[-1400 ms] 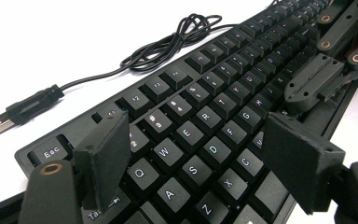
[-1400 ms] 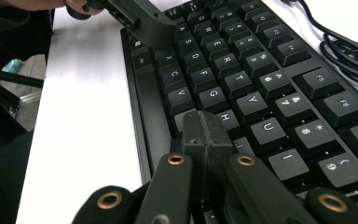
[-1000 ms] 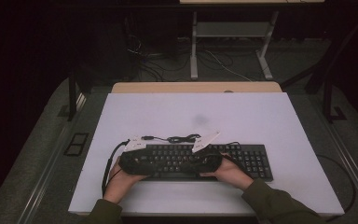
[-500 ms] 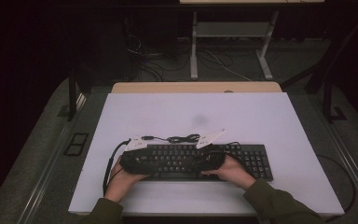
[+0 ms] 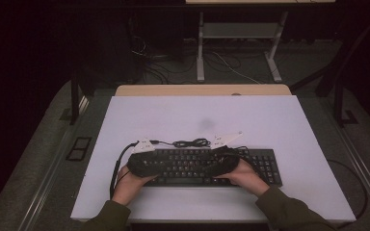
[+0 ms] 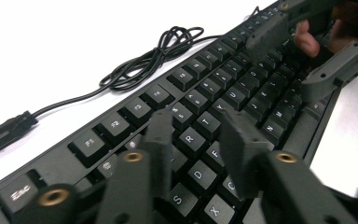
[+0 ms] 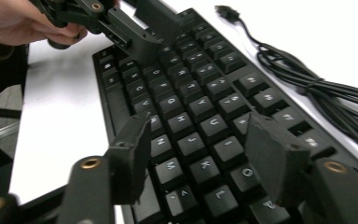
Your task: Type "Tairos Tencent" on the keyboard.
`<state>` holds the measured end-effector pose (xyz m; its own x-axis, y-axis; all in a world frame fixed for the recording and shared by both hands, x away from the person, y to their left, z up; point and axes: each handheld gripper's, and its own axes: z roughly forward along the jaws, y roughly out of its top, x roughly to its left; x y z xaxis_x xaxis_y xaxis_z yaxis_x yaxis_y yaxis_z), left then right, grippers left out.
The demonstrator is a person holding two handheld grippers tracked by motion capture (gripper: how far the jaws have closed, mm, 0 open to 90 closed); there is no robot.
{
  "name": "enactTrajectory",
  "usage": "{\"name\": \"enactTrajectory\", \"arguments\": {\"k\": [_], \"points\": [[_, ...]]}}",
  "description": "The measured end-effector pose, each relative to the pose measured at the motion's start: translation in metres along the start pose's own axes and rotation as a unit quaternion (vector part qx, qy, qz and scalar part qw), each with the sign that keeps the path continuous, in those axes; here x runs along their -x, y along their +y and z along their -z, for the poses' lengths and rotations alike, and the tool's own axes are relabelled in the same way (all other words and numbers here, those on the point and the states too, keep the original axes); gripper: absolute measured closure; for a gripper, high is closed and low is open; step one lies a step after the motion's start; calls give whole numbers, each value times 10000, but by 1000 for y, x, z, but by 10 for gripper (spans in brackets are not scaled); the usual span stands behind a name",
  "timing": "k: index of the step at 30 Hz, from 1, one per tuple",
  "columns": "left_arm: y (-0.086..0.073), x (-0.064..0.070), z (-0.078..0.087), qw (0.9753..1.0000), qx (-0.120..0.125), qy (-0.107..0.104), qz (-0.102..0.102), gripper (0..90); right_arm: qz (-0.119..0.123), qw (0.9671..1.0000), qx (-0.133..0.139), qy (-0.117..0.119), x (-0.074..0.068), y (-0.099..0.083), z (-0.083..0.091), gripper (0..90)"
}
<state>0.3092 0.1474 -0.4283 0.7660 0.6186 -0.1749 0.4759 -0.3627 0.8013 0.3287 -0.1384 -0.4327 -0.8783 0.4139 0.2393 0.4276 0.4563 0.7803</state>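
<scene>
White table [image 5: 270,120], black keyboard [image 5: 265,166], both tools [image 6: 193,135] [image 7: 196,149] open above keys

In the high view, our hands and grippers are covering the middle of the keyboard [image 5: 265,161], and its key legends are reading too small. In the left gripper view, the cable [image 6: 135,63] plug is running off the left edge, blurred.

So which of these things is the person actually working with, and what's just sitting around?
In use:
- keyboard
- left gripper, open over the keys
- right gripper, open over the keys

Just lying about:
- the keyboard's coiled cable and its plug on the white table
- desk frame and floor cables behind
</scene>
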Motion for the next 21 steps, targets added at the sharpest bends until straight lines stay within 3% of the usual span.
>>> {"name": "enactTrajectory", "arguments": {"k": [8,21], "points": [[5,0,-6,9998,-54,-150,-75,881,-116,9997,97,-206,4,-5,8,314],[10,1,-18,9994,-166,-250,-163,891,-218,9988,173,-411,7,-11,18,295]]}}
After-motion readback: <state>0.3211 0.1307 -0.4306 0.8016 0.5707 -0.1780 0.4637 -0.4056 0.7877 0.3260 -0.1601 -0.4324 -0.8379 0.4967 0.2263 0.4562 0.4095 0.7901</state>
